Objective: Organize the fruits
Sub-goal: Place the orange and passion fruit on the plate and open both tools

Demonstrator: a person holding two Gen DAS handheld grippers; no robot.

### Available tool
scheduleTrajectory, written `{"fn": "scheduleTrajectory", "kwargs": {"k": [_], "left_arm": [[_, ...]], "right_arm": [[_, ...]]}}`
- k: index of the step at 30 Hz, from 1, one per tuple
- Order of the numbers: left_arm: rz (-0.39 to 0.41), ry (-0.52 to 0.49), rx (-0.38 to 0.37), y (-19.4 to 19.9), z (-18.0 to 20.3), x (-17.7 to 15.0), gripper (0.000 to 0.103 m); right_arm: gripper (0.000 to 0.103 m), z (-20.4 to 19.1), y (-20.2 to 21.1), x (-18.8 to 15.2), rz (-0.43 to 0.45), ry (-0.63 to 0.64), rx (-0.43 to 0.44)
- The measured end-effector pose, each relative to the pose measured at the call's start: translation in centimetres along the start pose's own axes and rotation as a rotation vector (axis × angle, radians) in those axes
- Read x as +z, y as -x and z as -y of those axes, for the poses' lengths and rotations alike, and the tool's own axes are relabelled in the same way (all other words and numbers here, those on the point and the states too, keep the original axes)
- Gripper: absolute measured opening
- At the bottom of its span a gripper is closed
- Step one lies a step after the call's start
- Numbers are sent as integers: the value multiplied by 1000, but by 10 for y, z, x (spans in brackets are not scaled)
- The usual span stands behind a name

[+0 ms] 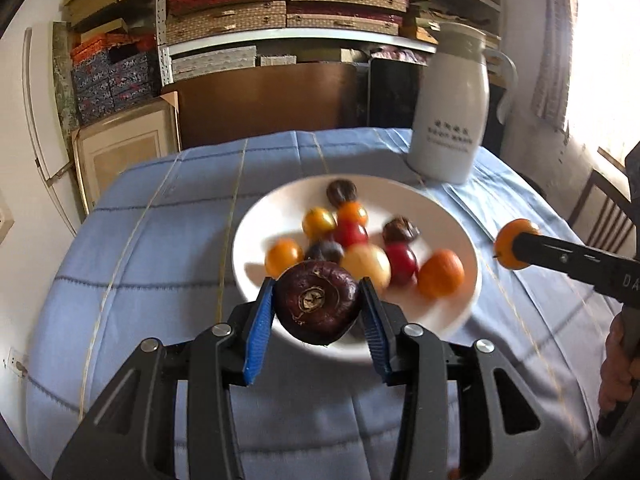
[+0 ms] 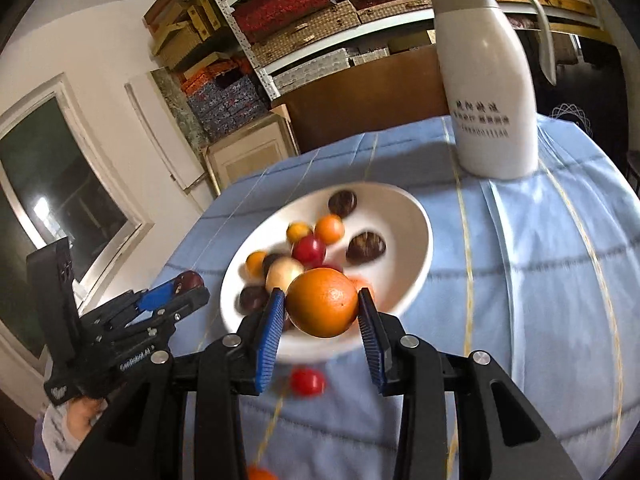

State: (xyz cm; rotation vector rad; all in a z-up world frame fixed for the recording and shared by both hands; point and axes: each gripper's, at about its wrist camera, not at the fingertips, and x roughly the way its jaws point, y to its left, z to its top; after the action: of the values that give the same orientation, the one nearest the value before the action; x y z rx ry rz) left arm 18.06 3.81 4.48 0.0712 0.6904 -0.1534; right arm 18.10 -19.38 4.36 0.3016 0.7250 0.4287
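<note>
A white plate point(image 1: 448, 312) on the blue cloth holds several small orange, red, yellow and dark brown fruits. My left gripper point(image 1: 318, 304) is shut on a dark purple-brown fruit point(image 1: 316, 304) and holds it over the plate's near rim. My right gripper point(image 2: 322, 306) is shut on an orange point(image 2: 322, 304), held above the near edge of the plate point(image 2: 416, 236). The right gripper with its orange point(image 1: 514, 244) shows in the left wrist view, right of the plate. The left gripper point(image 2: 184, 290) shows at the left of the right wrist view.
A white thermos jug point(image 1: 450, 104) stands behind the plate at the back right of the table; it also shows in the right wrist view point(image 2: 488, 80). A red fruit point(image 2: 307, 381) and an orange fruit point(image 2: 260, 473) lie on the cloth near the plate. Shelves of boxes stand behind.
</note>
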Motion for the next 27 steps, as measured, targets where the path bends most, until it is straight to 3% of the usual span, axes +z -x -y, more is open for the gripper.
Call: {"fn": "scheduleTrajectory", "kwargs": {"k": [6,8,9,10,11,14,23,27], "left_arm": [[-27,25,7,-39,-7,13,42],[-33,13,21,-48,-8,10,47],[-33,14,23,-50,-8,9,58],[-29,20,20,-50,-10,7,69],[-30,22,20,-50,-11,6,73],[-21,10,40,-45,-10,3,74],[17,-25,77,-9,-2,-27,96],[-3,-42,71,3,9,-49,96]], "right_arm": [[38,12,-56,22,-40,-27,-43],[38,20,-71,21,-60,-51,-49],[41,22,-73,20,-58,-61,-48],[49,27,-73,19,-46,-78,-42],[54,31,-72,19,-39,-98,-39],[55,36,-65,18,-28,-116,-32],[64,21,-22,1,27,-62,-41],[64,21,-9,-20,12,-59,-35]]}}
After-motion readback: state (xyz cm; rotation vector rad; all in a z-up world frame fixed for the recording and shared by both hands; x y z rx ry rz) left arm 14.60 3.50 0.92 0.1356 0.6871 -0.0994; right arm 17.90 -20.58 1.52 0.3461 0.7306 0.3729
